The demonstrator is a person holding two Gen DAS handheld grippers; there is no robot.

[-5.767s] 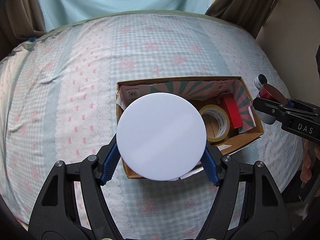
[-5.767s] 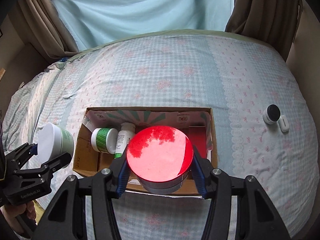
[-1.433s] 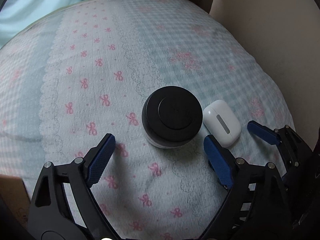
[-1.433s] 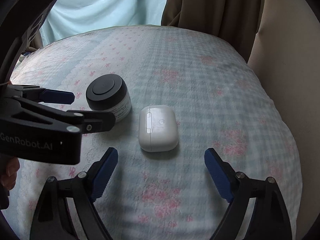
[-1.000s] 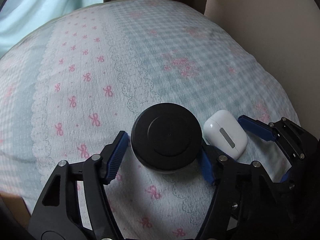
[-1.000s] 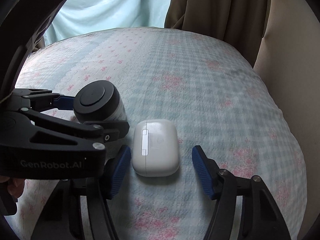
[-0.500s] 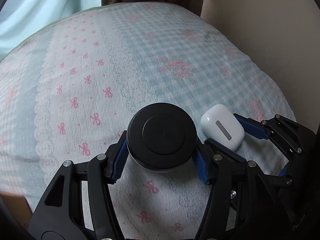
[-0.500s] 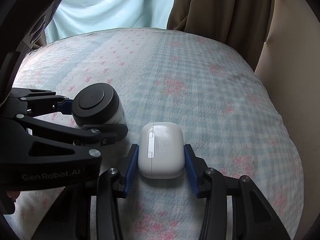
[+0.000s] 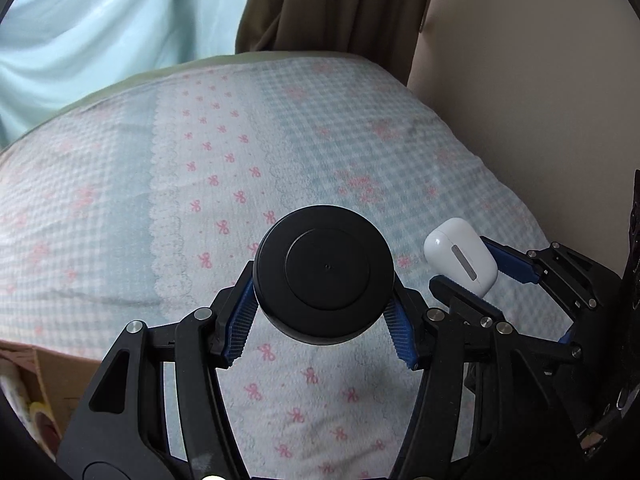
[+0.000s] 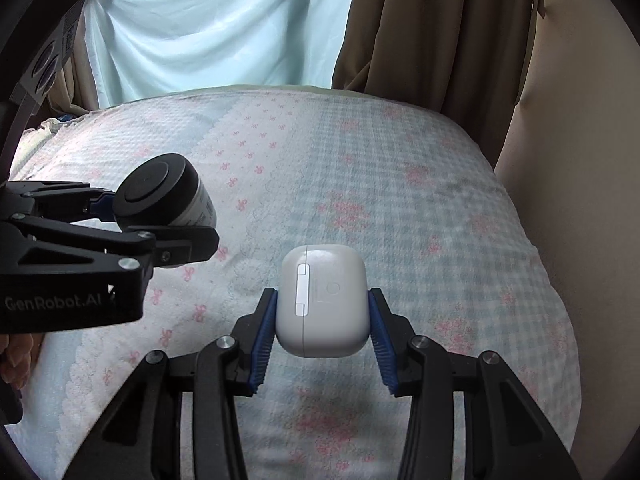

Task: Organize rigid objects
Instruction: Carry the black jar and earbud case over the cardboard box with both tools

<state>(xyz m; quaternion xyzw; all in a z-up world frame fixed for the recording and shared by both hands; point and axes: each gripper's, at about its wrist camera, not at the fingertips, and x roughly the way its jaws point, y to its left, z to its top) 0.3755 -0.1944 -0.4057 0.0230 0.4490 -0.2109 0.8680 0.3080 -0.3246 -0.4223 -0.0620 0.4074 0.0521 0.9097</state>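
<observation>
Clamping across its round sides, the left tongs (image 9: 322, 322) hold the small black-lidded white plastic jar (image 9: 324, 276) off the bow-print bedspread (image 9: 224, 184). Beside them, the right tongs (image 10: 320, 334) pinch the white rounded plastic earbud case (image 10: 322, 304) by its flat flanks, likely for boxing.

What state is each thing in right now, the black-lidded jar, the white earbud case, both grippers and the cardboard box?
Black-lidded jar: lid on, clamped in the left gripper, lifted off the bedspread.
White earbud case: closed, clamped in the right gripper, lifted off the bedspread.
Left gripper: shut on the jar.
Right gripper: shut on the case.
Cardboard box: open, only a corner in view.
Bedspread: lying flat.
</observation>
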